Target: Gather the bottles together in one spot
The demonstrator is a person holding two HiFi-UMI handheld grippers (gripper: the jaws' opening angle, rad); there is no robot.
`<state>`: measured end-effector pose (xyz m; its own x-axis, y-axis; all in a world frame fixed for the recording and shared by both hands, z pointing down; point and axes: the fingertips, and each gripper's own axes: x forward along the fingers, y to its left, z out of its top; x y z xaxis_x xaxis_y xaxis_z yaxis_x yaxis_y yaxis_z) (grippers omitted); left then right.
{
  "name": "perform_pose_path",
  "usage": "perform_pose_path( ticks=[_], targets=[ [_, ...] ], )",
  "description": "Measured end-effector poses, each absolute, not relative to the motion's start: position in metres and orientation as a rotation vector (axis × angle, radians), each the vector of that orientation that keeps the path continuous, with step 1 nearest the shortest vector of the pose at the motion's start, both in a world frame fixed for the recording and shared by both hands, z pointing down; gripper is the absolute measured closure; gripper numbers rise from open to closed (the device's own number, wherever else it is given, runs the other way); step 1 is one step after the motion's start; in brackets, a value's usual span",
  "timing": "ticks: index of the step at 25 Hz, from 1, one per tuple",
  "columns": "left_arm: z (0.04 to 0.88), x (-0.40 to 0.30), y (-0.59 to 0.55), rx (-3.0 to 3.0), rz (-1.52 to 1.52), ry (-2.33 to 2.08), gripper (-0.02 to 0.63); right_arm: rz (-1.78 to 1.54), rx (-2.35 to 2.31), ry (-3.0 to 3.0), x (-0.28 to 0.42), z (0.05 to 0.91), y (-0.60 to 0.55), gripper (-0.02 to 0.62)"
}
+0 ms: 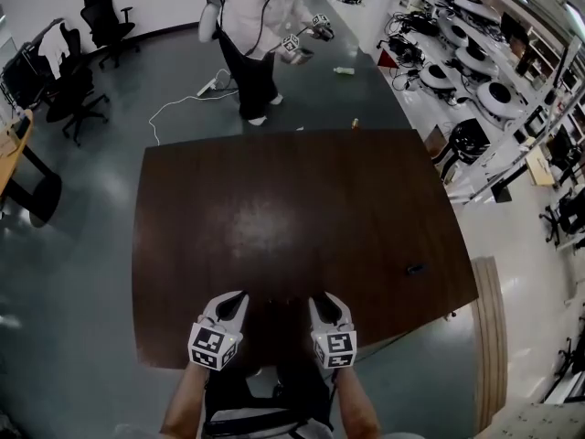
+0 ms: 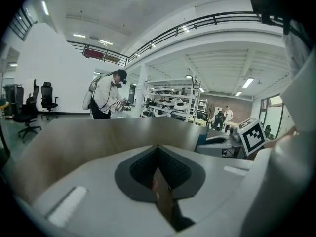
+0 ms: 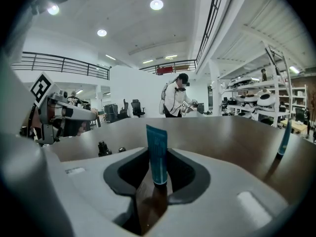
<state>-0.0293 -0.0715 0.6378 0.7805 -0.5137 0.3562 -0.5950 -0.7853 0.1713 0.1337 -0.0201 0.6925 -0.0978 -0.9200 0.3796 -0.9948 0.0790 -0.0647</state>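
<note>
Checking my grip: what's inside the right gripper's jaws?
A teal tube, upright, cap down, pinched by the right gripper between its pads. The tube covers the strip of brown table directly behind it.

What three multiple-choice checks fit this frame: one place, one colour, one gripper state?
1. Where are the left gripper and right gripper?
A. over the table's near edge
B. at its far edge
C. at its right edge
2. What colour is the tube in the right gripper?
A. red
B. blue
C. yellow
3. How do the left gripper's jaws stand?
A. wide apart
B. shut on a bottle
C. together, nothing between

Answers:
1 A: the head view shows both at the near edge.
2 B: the right gripper view shows a blue tube between its jaws.
3 C: the left gripper view shows the tips meeting.
</note>
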Motion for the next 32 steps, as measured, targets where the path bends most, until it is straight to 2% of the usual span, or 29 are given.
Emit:
perform_pose_path(
  ticks=[32],
  targets=[
    [0.654, -0.029, -0.064, 2.694, 0.439, -0.866, 0.604, 0.389, 1.933, -2.138, 0.132, 0.7, -0.015, 0.479]
  ],
)
